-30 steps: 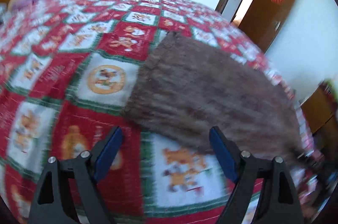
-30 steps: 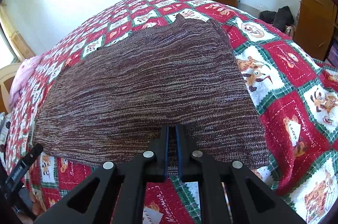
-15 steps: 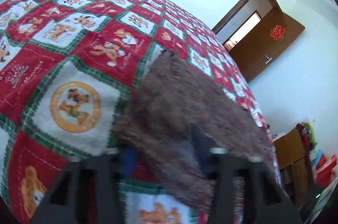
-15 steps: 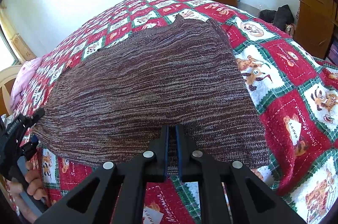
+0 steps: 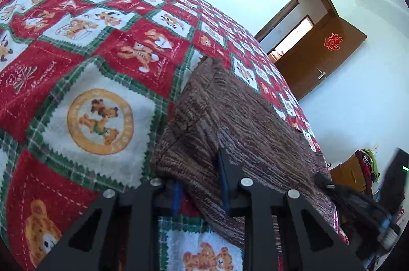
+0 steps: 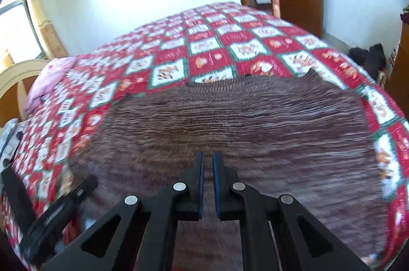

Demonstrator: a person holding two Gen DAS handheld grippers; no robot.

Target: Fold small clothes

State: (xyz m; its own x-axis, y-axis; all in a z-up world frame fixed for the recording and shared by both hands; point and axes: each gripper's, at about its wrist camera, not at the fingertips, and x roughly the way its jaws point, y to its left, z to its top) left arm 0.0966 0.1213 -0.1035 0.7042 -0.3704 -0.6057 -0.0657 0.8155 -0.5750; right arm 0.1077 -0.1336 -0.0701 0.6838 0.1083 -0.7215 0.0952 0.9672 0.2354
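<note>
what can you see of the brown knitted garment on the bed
The brown knitted garment is a marled, ribbed knit lying spread on the red and green patchwork bedspread. The left gripper has bunched its near corner between its jaws. The right gripper is shut on its near edge.

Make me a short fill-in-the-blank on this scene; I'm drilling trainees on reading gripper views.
1. The left gripper is shut on a corner of the brown ____.
2. The knit lies on a red, white and green checked ____.
3. The open door is made of ____.

Missing words: knit; quilt; wood
</note>
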